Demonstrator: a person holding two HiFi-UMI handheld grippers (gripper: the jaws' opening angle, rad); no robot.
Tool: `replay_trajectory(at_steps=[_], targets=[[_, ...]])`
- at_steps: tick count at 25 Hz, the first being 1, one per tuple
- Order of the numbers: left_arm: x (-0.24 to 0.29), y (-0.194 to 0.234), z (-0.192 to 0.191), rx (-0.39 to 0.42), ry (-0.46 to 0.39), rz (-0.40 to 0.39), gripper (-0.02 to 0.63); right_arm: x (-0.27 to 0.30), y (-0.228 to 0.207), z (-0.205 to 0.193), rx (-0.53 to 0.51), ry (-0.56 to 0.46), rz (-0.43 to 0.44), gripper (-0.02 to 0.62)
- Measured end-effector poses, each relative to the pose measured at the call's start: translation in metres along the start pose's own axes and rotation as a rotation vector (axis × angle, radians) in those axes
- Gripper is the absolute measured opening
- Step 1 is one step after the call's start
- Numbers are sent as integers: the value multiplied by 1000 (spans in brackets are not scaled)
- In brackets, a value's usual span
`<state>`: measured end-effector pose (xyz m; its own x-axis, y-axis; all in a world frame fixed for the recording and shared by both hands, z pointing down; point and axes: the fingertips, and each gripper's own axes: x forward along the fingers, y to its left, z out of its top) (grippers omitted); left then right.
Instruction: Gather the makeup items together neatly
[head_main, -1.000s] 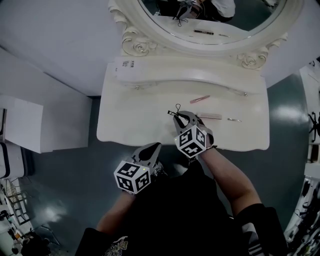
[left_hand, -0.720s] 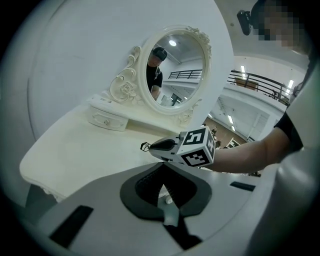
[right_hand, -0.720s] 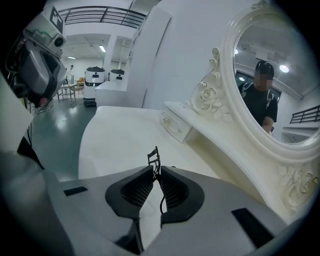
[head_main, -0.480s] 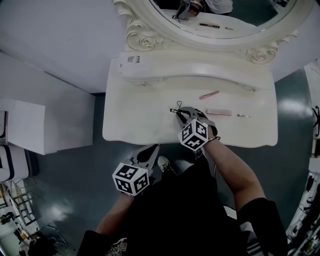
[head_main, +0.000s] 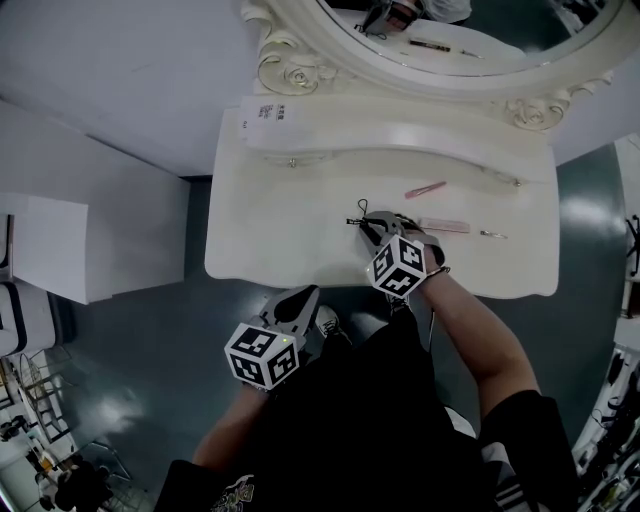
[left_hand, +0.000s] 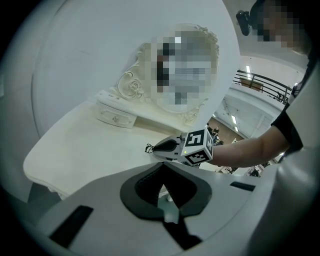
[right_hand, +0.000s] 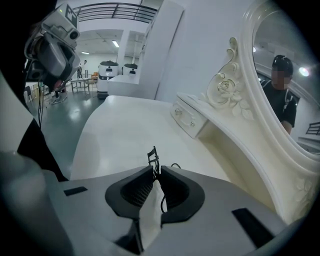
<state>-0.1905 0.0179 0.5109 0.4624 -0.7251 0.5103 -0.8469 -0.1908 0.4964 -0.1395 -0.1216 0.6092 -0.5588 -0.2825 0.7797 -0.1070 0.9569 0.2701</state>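
Observation:
My right gripper (head_main: 372, 222) hovers low over the white vanity table (head_main: 270, 230), shut on a black eyelash curler (head_main: 358, 213). In the right gripper view the curler (right_hand: 152, 156) sticks out past the fingertips, its wire handle pinched between the pads of that gripper (right_hand: 155, 171). A pink pencil (head_main: 425, 189), a pale pink stick (head_main: 446, 226) and a small silver piece (head_main: 493, 235) lie on the table to its right. My left gripper (head_main: 298, 298) hangs off the table's front edge with its jaws together and nothing in them (left_hand: 162, 169).
An ornate oval mirror (head_main: 450, 40) and a raised drawer shelf (head_main: 300, 135) with a printed label (head_main: 268, 113) back the table. A white cabinet (head_main: 70, 250) stands to the left. Dark floor (head_main: 150, 350) surrounds the table.
The right gripper has sunk toward the tabletop and rolled a little, still holding the curler. The left gripper has drifted slightly below the table's front edge.

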Motion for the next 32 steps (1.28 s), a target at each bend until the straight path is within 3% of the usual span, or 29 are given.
replay_trajectory(at_steps=[15, 17, 24, 26, 28, 32], targets=[[8, -6, -1, 11, 9, -3, 8, 6, 2, -4, -8, 5, 22, 71], [7, -8, -1, 15, 8, -4, 8, 4, 4, -4, -2, 2, 33, 102], [3, -13, -1, 27, -5, -17, 8, -32, 0, 18, 18, -97, -9, 132], [2, -16, -1, 31, -13, -25, 8, -52, -1, 26, 81, -148, -29, 115], [0, -19, 1, 38, -20, -36, 8, -75, 1, 32, 203, -206, -34, 39], [-2, -27, 5, 57, -36, -65, 8, -112, 10, 34, 491, -318, -20, 29]])
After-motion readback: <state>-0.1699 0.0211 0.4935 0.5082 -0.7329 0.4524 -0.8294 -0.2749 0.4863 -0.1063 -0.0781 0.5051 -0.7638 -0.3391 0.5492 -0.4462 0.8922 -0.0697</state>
